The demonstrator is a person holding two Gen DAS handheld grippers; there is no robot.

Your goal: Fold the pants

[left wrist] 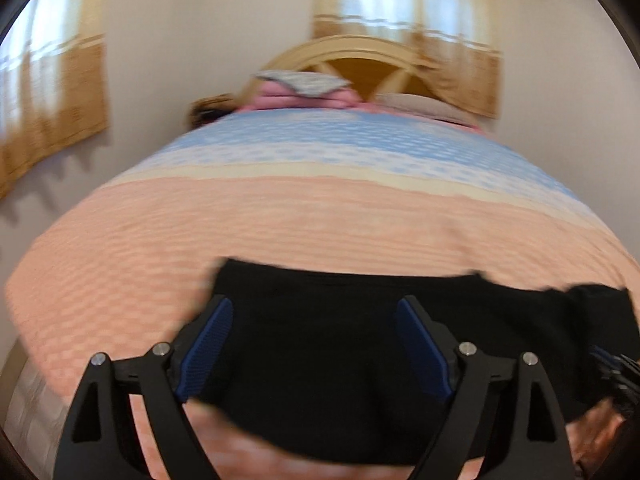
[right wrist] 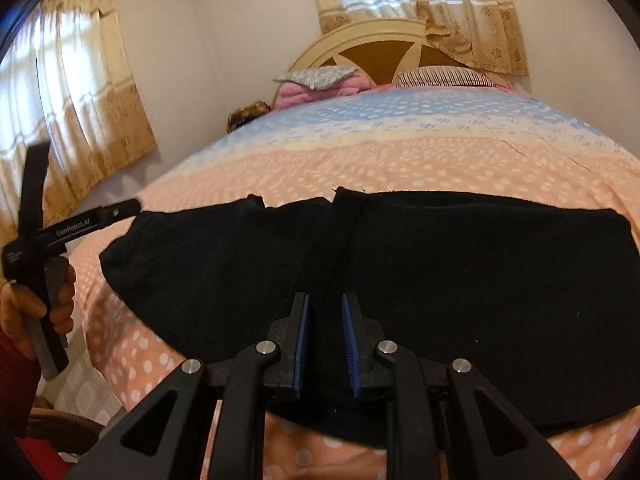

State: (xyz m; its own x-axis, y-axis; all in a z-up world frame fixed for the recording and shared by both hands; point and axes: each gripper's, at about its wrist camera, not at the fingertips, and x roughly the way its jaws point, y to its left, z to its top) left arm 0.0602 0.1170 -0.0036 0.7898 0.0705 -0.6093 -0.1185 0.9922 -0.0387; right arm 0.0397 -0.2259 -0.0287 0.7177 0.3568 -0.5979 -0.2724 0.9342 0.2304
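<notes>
Black pants (right wrist: 440, 264) lie flat across the near end of the bed, folded into a wide band; they also show in the left wrist view (left wrist: 320, 344). My left gripper (left wrist: 316, 312) is open wide, hovering over the left end of the pants, holding nothing. The view is blurred. Its body and the hand holding it show at the left in the right wrist view (right wrist: 40, 248). My right gripper (right wrist: 325, 302) hovers over the middle of the pants with its jaws narrowed to a small gap; whether cloth is pinched between them is unclear.
The bed (right wrist: 400, 152) has a dotted cover in peach and blue bands. Pillows (right wrist: 320, 80) and a wooden headboard (right wrist: 380, 48) stand at the far end. Curtained windows (right wrist: 72, 100) are on the left and back walls. The bed's near left edge (right wrist: 100, 380) drops off.
</notes>
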